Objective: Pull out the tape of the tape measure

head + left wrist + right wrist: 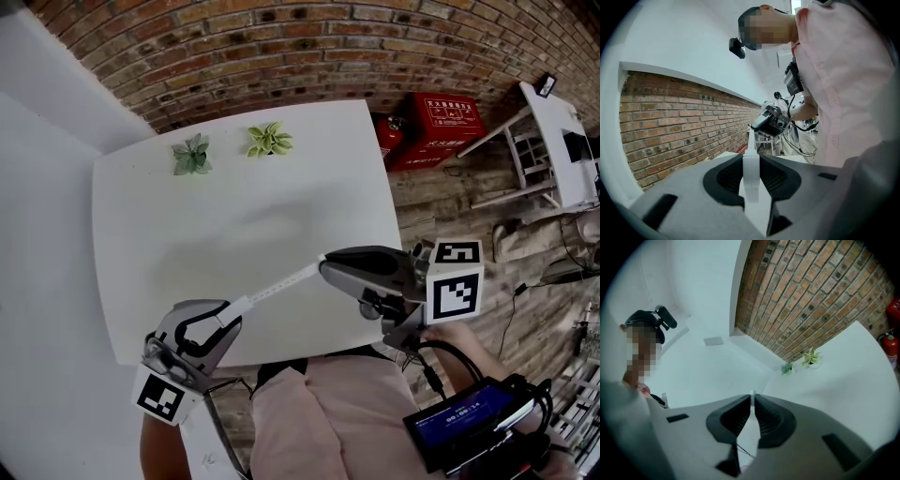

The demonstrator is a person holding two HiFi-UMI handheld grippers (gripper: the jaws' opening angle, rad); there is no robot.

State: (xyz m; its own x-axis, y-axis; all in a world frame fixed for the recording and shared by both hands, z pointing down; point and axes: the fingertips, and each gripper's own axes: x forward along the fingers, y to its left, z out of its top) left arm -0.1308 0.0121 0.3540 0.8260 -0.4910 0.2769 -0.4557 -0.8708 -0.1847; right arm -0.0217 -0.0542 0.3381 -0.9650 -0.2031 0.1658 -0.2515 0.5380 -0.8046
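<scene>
So the biggest thing we see is the red brick wall along the far side, and in front of it the white square table, which takes up most of the head view. Off to the right, on the floor by the wall, there's a red metal box, shut as far as we can tell, with a red fire extinguisher standing just beside it rather than inside. Over the near edge of the table the left gripper has its fingers closed partway around the white tape measure case, which fills the gap between the pads. The right gripper has its fingers nearly together, pinching the thin end of the white tape. That tape runs in a straight line from one gripper to the other, above the near part of the tabletop. Way back at the far edge, well apart from all that, two small leafy plants sit side by side, one darker green and one yellowish. Their pots are too small for us to make out.
</scene>
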